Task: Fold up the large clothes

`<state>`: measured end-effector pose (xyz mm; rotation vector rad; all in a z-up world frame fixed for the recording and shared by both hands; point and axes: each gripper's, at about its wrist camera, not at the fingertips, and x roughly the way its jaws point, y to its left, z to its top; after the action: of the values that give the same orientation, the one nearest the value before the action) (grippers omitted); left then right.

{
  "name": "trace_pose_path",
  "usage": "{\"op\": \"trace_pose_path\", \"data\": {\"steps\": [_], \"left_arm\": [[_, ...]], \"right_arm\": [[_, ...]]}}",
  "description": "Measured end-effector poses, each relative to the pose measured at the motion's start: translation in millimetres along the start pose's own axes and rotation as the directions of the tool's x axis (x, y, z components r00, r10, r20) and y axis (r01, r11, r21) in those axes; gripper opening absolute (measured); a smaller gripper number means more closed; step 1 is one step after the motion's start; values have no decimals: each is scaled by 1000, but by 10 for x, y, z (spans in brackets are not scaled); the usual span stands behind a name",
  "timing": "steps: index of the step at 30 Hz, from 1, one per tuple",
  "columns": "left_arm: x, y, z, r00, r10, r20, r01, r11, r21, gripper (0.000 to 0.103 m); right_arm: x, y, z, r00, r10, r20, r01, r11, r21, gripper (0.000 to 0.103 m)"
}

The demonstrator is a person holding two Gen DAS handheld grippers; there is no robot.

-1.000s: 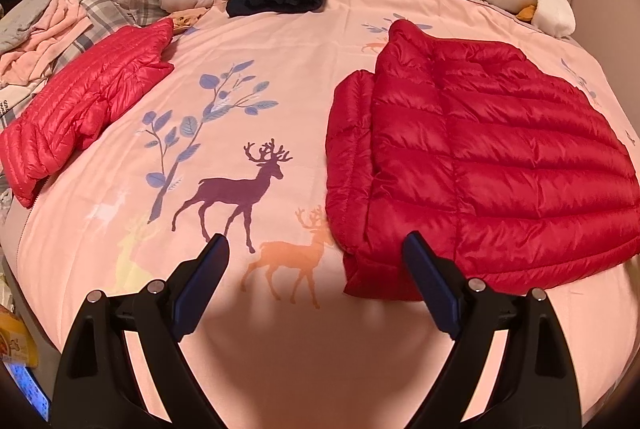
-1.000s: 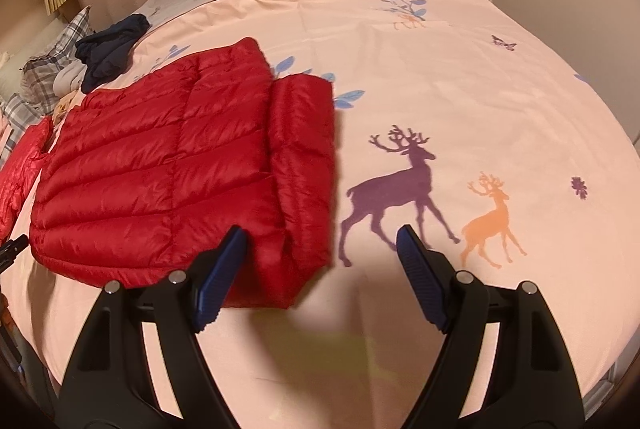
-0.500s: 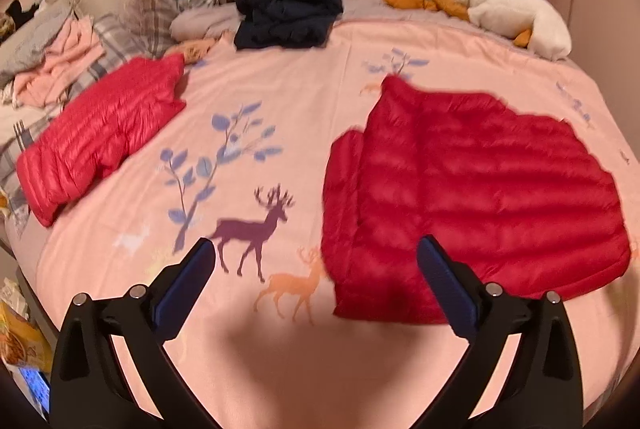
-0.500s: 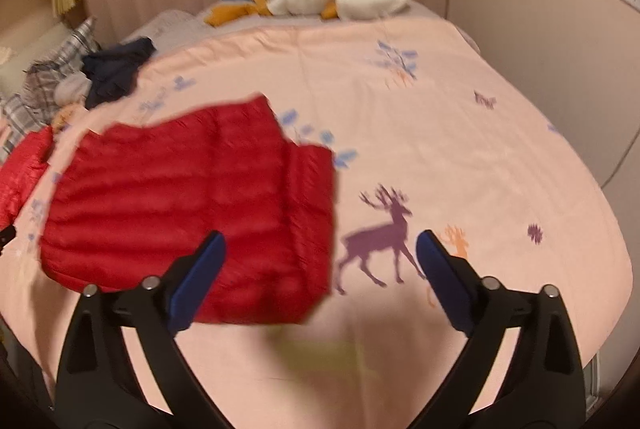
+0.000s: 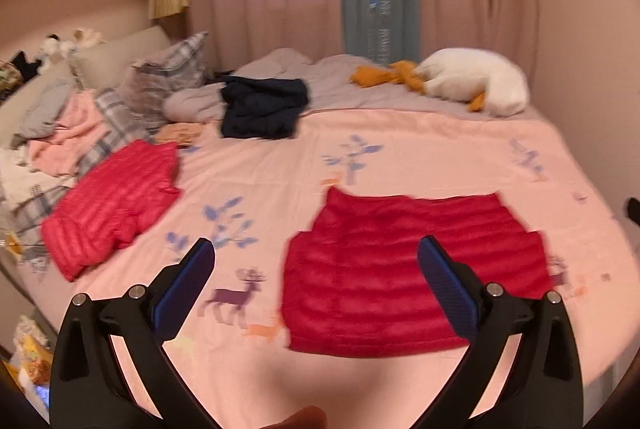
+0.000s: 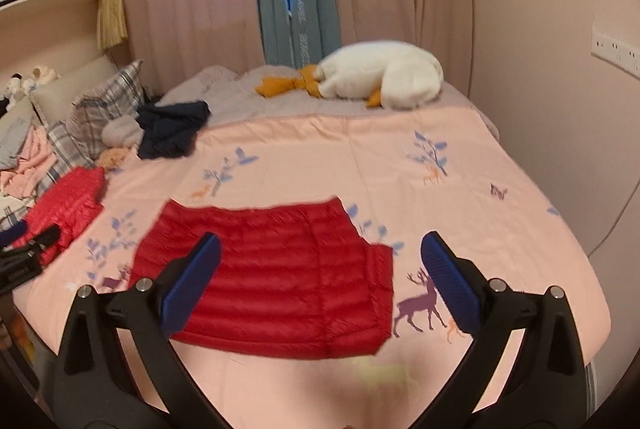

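— What have you done since a second ago?
— You raised both grippers, left gripper (image 5: 316, 269) and right gripper (image 6: 320, 265), off the red jacket (image 5: 408, 269), and their jaws spread wider, nothing between them.

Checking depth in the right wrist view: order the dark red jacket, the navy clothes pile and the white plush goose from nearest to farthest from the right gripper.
1. dark red jacket: flat on the bed just beyond the right gripper, toward its left finger.
2. navy clothes pile: mid-bed, far left, by the pillows.
3. white plush goose: farthest, at the curtain end of the bed.
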<state>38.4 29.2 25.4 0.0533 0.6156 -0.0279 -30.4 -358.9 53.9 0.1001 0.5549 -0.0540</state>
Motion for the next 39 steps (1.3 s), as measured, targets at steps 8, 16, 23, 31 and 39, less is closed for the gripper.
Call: {"op": "trace_pose_path", "data": {"steps": [8,16,23,31,39], "left_arm": [[-252,-277,65,1000,-27,-5,27,999,35,102],[-89,-361,-131,996,-29,-84,31,999,20,102],[184,-378,-369,982,-15,-186,20,999,25,102],[355,-383,-479,969,-13,-247,24,999,41,102],[412,-408,-495,965,-16,-261,29,998,49,102]], "right_arm": [[-328,290,45,1000,5,15,-4,1000,-30,101],[23,459,-322,990,22,-140,-27,999,-33,101],[333,600,-587,970,10,-241,-24,998,-54,101],[491,652,-655,960,14,-281,-30,998,-53,101],[525,655,-664,957,17,-291,-36,998,-59,101]]}}
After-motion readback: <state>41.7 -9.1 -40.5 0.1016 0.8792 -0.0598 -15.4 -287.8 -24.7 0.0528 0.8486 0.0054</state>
